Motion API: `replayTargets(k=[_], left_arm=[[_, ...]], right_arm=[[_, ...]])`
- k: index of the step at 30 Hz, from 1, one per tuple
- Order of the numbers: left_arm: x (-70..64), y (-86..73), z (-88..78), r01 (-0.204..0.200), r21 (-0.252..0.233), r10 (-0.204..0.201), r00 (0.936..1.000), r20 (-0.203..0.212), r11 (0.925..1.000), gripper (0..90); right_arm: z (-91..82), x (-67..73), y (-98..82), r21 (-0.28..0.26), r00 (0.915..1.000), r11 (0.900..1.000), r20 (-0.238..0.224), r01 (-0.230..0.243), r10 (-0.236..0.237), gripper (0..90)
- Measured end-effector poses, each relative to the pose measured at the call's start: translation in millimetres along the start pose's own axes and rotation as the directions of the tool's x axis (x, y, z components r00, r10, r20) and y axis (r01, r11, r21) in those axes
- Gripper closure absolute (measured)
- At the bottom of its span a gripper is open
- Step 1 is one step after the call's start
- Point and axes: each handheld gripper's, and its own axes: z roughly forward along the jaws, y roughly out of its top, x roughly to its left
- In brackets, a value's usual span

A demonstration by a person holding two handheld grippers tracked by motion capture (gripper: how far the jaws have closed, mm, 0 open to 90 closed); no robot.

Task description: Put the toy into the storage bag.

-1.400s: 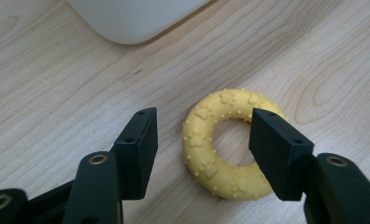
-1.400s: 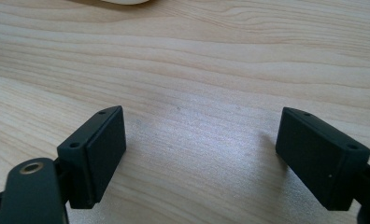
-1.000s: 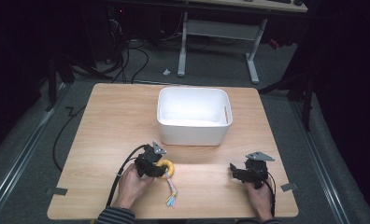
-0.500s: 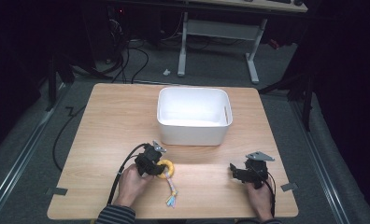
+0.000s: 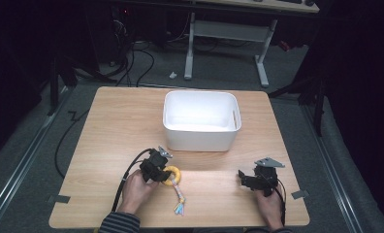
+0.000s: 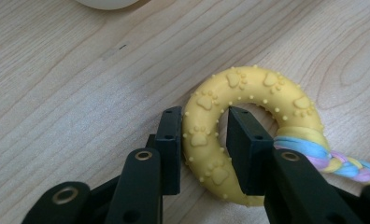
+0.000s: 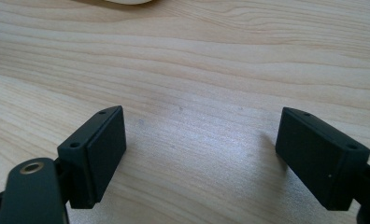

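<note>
My left gripper [image 6: 204,140] has just closed on the yellow paw-print rubber ring [image 6: 248,135] near me; its braided pastel rope tail [image 5: 179,199] could drag or snag when lifted. The bite looks narrow, so the ring may twist out, and my right gripper [image 7: 199,156] stands open over bare wooden table [image 5: 122,121]

Black hand-held gripper [image 5: 167,174], striped sleeve [image 5: 120,223]

My left claw [image 6: 204,140]: its jaws have just been closing and now clamp one side of the bumpy yellow rubber ring with paw prints [image 6: 248,135], one jaw outside the ring, the other inside its hole.
</note>
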Motion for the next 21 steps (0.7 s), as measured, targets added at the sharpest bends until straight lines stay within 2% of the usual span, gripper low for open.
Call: replayTargets(k=[11,21], left_arm=[[-0.3,-0.5,-1.4,0.004,-0.009,-0.004,1.0000,0.003,1.0000,67.2],[0.1,-1.9,-12.6,0.013,-0.027,-0.012,0.9998,0.014,0.9996,67.3]], right_arm=[[0.1,0.3,0.1,0.001,1.0000,1.000,-0.001,-0.003,0.003,16.2],[0.6,0.8,0.6,0.002,1.0000,1.000,-0.002,-0.005,0.005,16.2]])
